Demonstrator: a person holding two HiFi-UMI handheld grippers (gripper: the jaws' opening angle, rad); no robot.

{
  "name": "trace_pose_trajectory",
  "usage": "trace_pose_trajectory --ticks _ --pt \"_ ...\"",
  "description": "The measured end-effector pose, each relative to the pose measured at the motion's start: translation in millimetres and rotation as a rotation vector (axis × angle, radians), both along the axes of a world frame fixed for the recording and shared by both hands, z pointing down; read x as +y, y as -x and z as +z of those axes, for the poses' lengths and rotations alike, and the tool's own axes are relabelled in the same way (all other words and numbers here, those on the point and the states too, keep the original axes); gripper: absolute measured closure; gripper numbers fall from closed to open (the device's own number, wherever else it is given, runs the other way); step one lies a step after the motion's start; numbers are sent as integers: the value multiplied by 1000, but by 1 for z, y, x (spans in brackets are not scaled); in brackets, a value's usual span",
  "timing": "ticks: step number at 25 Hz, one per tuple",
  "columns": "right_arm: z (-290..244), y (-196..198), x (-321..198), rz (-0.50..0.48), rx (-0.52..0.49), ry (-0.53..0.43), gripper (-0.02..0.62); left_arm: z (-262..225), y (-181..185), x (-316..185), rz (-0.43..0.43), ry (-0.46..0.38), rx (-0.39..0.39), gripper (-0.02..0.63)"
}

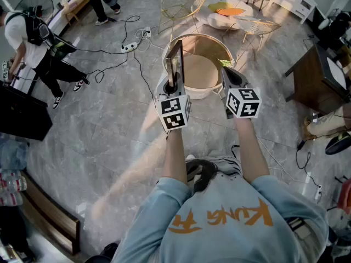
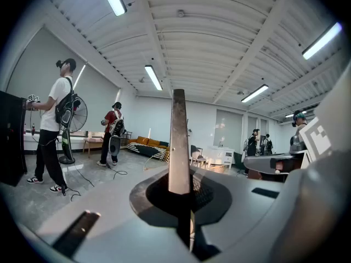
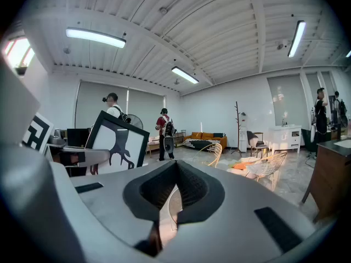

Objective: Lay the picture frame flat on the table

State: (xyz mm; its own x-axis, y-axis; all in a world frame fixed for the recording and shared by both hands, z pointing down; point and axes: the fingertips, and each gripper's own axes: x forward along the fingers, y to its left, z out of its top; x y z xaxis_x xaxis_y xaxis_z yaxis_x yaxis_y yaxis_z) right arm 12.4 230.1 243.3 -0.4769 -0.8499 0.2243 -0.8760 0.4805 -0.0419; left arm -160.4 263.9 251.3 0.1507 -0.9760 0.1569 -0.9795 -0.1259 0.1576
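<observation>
The picture frame (image 1: 175,63) has a black border and stands upright, held over the round light-wood table (image 1: 202,75). My left gripper (image 1: 172,84) is shut on its lower edge. In the left gripper view the frame (image 2: 179,141) shows edge-on, rising straight out of the pinched jaws of the left gripper (image 2: 180,193). From the right gripper view I see the frame's (image 3: 117,144) white picture with a dark figure on it. My right gripper (image 1: 230,74) hovers beside the frame, to its right, apart from it. The right gripper (image 3: 176,166) has its jaws together on nothing.
A yellow wire chair (image 1: 184,1) and a second wire chair (image 1: 253,26) stand beyond the table. Cables and a power strip (image 1: 129,46) lie on the grey floor to the left. A person (image 1: 38,43) stands far left. A dark wooden desk (image 1: 318,81) is at the right.
</observation>
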Motion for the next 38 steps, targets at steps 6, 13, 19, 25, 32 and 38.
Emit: trace_pose_trajectory --ticks 6,13,19,25,32,38 --pt "-1 6 3 -22 12 2 598 -1 5 2 -16 3 14 581" --pt "1 -3 -4 10 -12 16 598 3 3 -3 -21 9 20 580" --pt "-2 -18 -4 39 -10 19 597 6 5 -5 -36 18 44 580" --pt "0 -35 -5 59 -8 15 597 9 -5 -12 -28 17 58 580" --pt "-3 -66 -10 111 -28 18 597 7 -21 -25 -3 21 62 580" --pt "5 -80 -34 127 -45 33 598 15 -26 -51 2 46 62 581"
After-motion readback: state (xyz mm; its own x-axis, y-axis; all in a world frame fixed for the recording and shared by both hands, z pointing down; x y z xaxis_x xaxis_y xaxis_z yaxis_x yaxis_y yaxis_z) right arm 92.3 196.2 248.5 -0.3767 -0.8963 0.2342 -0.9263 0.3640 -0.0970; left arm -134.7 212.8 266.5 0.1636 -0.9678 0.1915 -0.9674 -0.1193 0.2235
